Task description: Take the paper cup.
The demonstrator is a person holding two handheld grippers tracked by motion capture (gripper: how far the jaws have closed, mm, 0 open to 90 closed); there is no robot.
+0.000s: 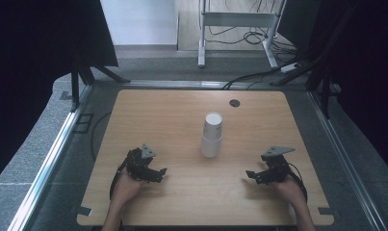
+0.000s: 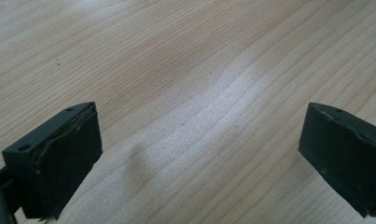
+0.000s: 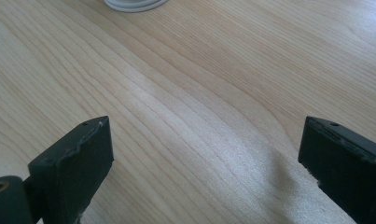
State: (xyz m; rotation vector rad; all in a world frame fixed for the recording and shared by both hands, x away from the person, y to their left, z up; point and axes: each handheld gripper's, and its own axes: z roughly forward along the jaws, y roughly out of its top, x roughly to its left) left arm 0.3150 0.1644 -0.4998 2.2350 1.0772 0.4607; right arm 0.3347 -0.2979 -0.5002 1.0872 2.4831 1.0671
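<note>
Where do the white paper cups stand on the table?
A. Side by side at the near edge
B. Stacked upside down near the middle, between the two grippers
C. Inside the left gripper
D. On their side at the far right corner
B: the white paper cups form one upside-down stack mid-table, apart from the left gripper and right gripper, both open.

cup stack — cut by top edge | count perhaps two — unclear

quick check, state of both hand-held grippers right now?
Left hand-held gripper: open, jaws wide apart over bare table, holding nothing.
Right hand-held gripper: open, holding nothing; stacked white cups stand untouched ahead.
</note>
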